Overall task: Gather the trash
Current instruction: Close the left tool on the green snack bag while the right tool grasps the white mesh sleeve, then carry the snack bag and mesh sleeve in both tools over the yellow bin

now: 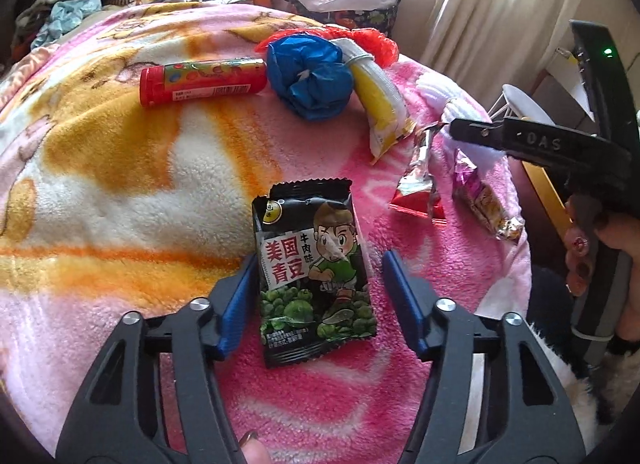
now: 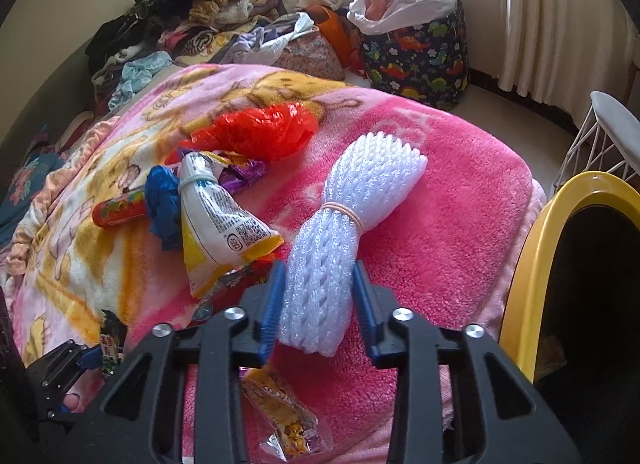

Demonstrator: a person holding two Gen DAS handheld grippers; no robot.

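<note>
The foam net roll (image 2: 344, 232) is clamped by the right gripper (image 2: 318, 304) for binning at three o'clock; the pea packet (image 1: 316, 276) is straddled by the wide-open left gripper (image 1: 320, 296)

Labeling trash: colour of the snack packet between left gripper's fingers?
Black snack packet, green peas, red label; left wrist view.

Left claw (image 1: 318, 296) hangs wide open over the pink blanket (image 1: 120, 183), blue pads either side of a black green-pea snack packet (image 1: 312, 284). Beyond lie a red tube (image 1: 202, 81) and crumpled blue wrapper (image 1: 310, 81); the right claw (image 1: 456, 129) enters from the right.
</note>
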